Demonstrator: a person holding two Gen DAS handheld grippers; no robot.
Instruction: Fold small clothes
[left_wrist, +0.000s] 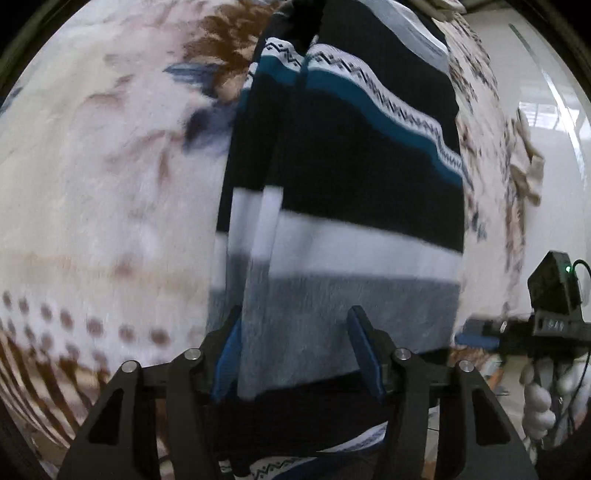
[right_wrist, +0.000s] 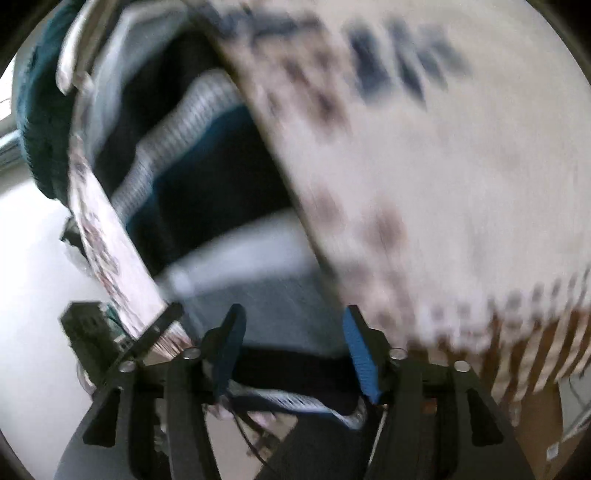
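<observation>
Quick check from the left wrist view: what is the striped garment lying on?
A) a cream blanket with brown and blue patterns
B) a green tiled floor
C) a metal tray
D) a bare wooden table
A: the striped garment lies on a fuzzy cream blanket with brown and blue marks and a row of brown dots.

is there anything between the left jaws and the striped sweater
Nothing visible stands in the way. The striped sweater lies on the patterned blanket, and its grey hem band already sits between the open jaws of the left gripper. The right gripper is off to the side, clear of that path.
</observation>
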